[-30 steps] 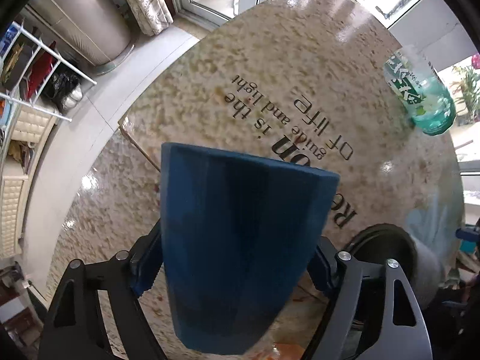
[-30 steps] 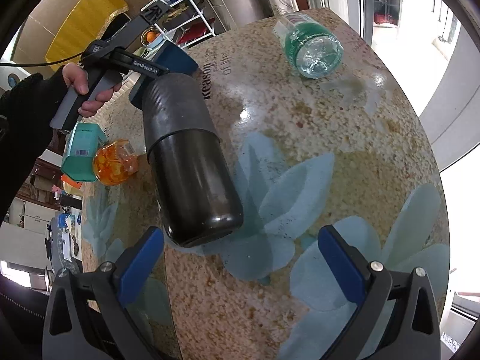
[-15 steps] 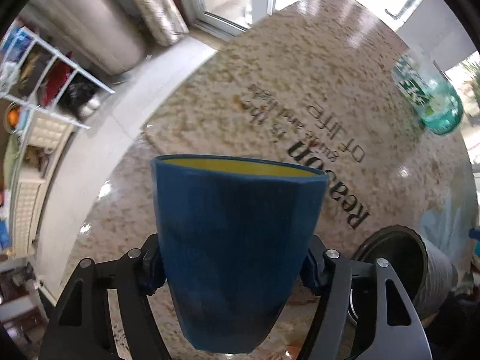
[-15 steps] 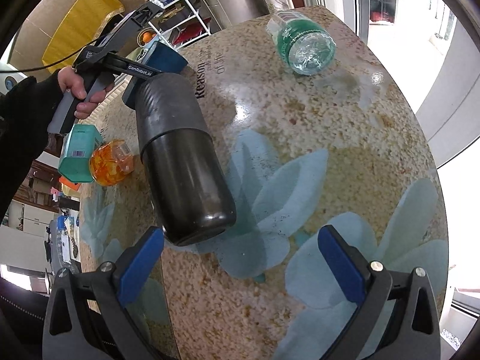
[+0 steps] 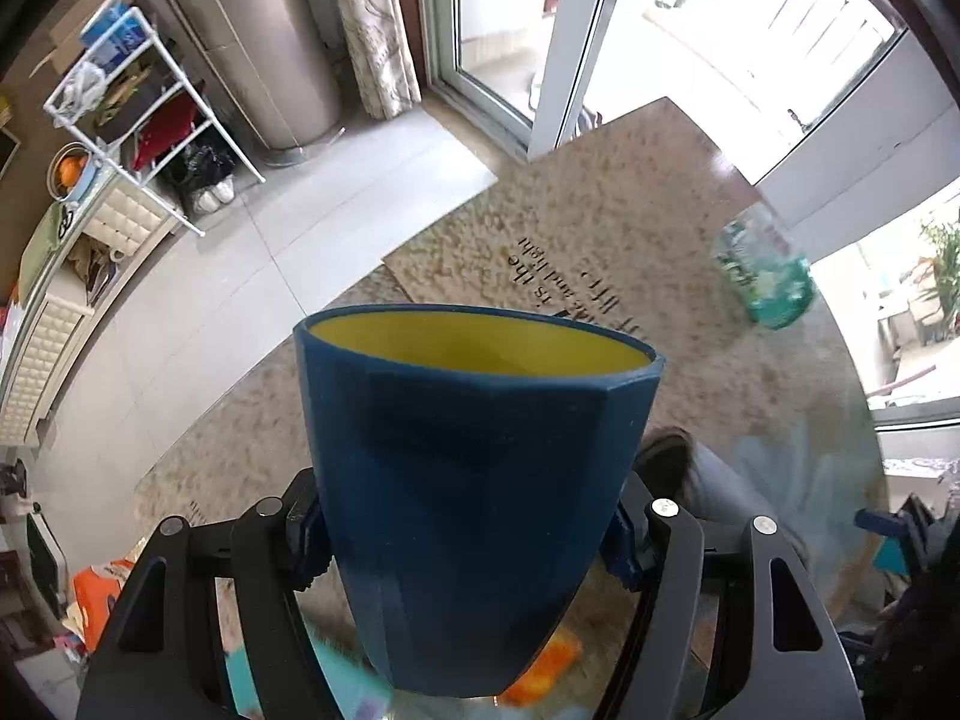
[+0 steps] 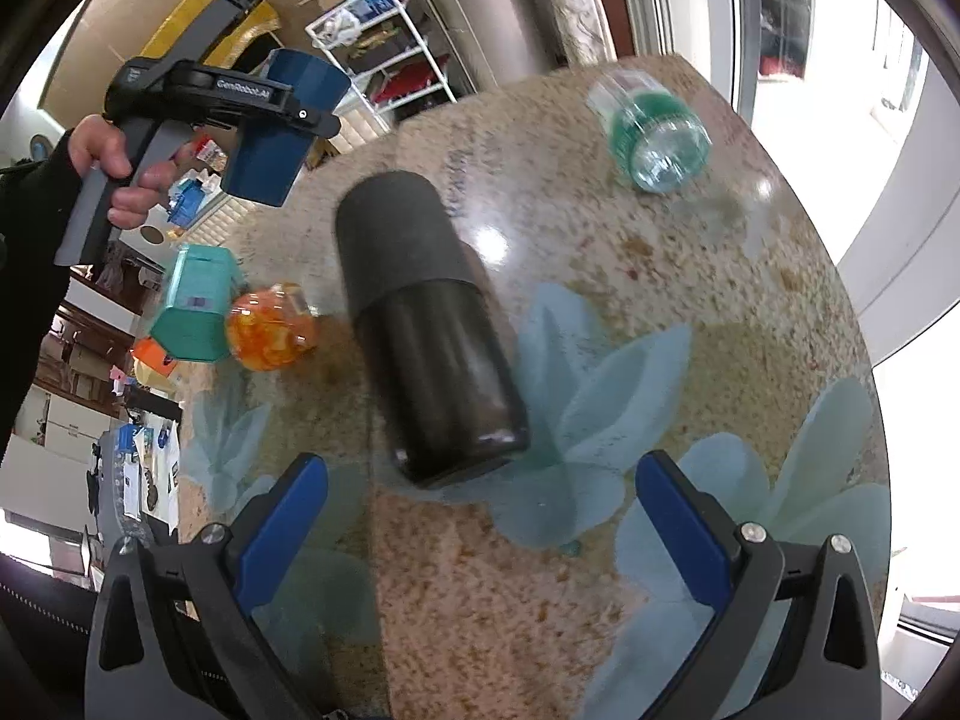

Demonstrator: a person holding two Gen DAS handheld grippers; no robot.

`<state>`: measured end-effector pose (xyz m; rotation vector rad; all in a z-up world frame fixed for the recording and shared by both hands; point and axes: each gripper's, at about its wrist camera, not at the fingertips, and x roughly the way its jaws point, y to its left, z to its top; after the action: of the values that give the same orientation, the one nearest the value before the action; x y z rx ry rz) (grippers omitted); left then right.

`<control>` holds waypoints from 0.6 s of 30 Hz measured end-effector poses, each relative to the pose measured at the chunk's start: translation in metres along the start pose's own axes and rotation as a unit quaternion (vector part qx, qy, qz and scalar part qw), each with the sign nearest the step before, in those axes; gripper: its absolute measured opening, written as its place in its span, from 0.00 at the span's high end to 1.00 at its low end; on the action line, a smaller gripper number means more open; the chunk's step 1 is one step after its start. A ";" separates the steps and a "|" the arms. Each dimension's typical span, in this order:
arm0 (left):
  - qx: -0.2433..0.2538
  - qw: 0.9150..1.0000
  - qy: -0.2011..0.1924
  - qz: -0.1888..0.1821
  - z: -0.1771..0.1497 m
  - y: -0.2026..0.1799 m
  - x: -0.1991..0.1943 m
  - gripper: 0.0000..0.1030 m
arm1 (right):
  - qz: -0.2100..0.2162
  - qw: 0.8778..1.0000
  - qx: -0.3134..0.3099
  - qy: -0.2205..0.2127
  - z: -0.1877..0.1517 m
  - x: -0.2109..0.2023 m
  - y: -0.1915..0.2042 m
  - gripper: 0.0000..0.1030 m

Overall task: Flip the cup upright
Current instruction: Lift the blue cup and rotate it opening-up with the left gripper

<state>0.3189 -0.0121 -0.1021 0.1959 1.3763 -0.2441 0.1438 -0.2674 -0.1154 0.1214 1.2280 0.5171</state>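
Note:
My left gripper (image 5: 468,540) is shut on a blue cup (image 5: 468,492) with a yellow inside. It holds the cup in the air above the table, mouth tilted up. The right wrist view shows the same cup (image 6: 270,144) held high at the upper left in the left gripper (image 6: 264,111). My right gripper (image 6: 480,522) is open and empty, low over the table, just short of a black flask.
A speckled round table (image 6: 660,276) with printed words and flower pattern. On it: a black flask (image 6: 432,336) on its side, a green bottle (image 6: 654,132) lying far right, an orange jar (image 6: 270,327) and a teal box (image 6: 195,300) at the left. A shelf rack (image 5: 138,114) stands beyond.
The left gripper has lifted the cup off the table and tipped it so that the yellow inside now shows. The right gripper stays open and has barely moved.

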 end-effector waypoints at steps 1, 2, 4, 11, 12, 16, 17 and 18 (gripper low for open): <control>-0.002 1.000 -0.005 -0.002 -0.004 0.001 -0.009 0.29 | 0.000 1.000 -0.002 -0.005 0.000 -0.003 0.003 0.00; -0.002 1.000 -0.010 -0.004 -0.009 0.004 -0.018 0.29 | 0.000 1.000 -0.004 -0.010 -0.001 -0.006 0.007 0.00; -0.002 1.000 -0.023 -0.003 -0.024 0.002 -0.040 0.29 | 0.000 1.000 -0.006 -0.023 -0.004 -0.014 0.015 0.00; -0.006 0.999 -0.046 -0.013 -0.085 -0.022 -0.084 0.29 | -0.004 0.998 -0.008 -0.067 -0.035 -0.051 0.039 0.00; -0.007 0.999 -0.046 -0.017 -0.096 -0.028 -0.086 0.29 | -0.003 0.997 -0.006 -0.075 -0.042 -0.057 0.041 0.00; -0.003 0.998 -0.046 -0.037 -0.135 -0.048 -0.088 0.29 | -0.013 0.996 0.005 -0.085 -0.066 -0.070 0.045 0.00; -0.002 0.998 -0.044 -0.038 -0.143 -0.053 -0.087 0.29 | -0.015 0.996 0.008 -0.084 -0.071 -0.072 0.046 0.00; -0.002 0.998 -0.041 -0.040 -0.155 -0.061 -0.086 0.29 | -0.017 0.996 0.010 -0.084 -0.077 -0.073 0.046 0.00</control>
<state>0.1399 -0.0223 -0.0460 0.1256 1.3054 -0.3130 0.0413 -0.2736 -0.0622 0.1569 1.0696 0.4565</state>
